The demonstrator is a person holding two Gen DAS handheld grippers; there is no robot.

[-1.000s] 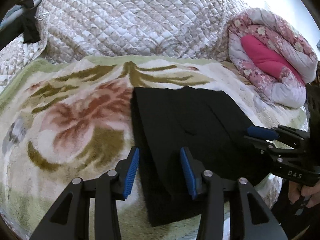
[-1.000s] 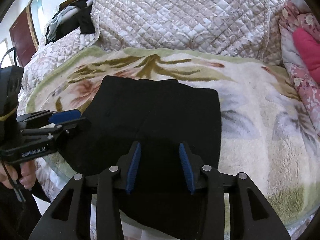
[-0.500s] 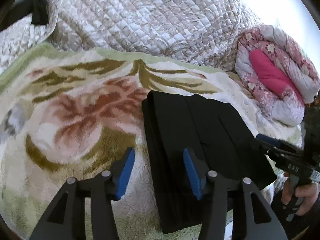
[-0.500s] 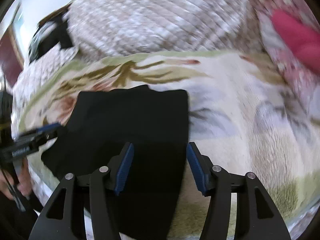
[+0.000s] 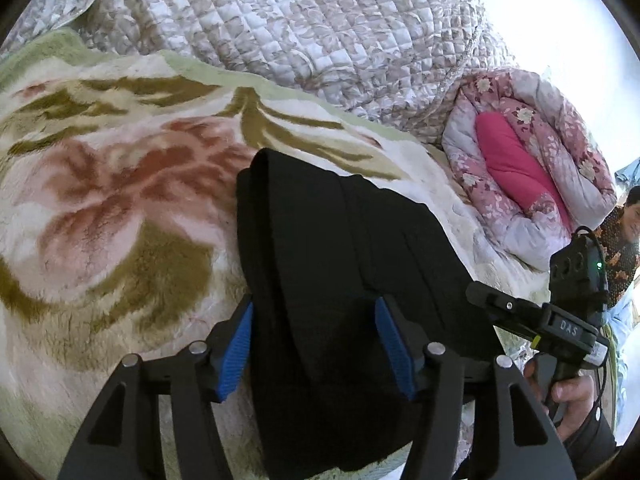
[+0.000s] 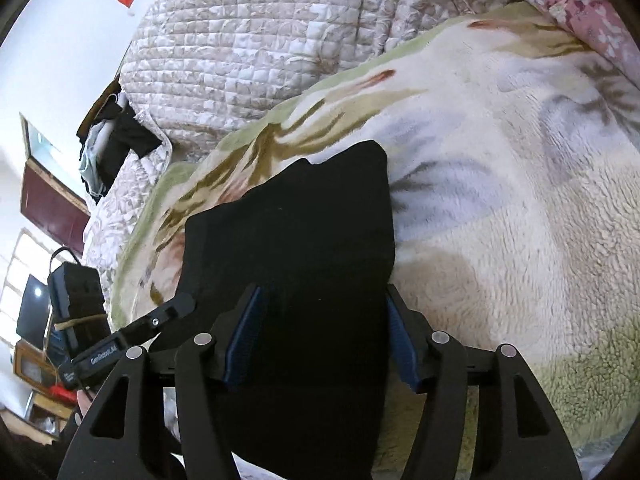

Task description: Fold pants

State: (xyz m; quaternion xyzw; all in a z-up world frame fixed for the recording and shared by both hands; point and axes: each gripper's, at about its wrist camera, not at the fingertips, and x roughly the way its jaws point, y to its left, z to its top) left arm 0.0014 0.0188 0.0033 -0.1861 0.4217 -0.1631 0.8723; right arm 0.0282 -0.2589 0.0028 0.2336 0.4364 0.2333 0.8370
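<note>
Both grippers hang over the near end of the folded black pants (image 5: 344, 264), and the jaws of each are opening. Left gripper (image 5: 316, 340): its blue pads (image 5: 236, 344) stand well apart and straddle the left fold of the cloth at about 6 o'clock in the left wrist view; the left pad sits at the pants' edge, but the cloth lies flat beneath and is not pinched. Right gripper (image 6: 322, 340): its pads (image 6: 244, 340) are likewise spread wide over the pants' right portion, the right pad level with the cloth's right edge, nothing clamped.

Folded into a thick rectangle, the pants lie on a fleece blanket (image 5: 112, 216) with a pink and olive flower pattern, running from 6 o'clock toward the middle of each view. Behind the blanket, at 12 o'clock, a quilted beige cover (image 5: 304, 28) is heaped. At 3 o'clock in the left wrist view sits a rolled pink floral quilt (image 5: 532, 160). A hand (image 5: 568, 396) grips the right gripper's handle at 4 o'clock there.
</note>
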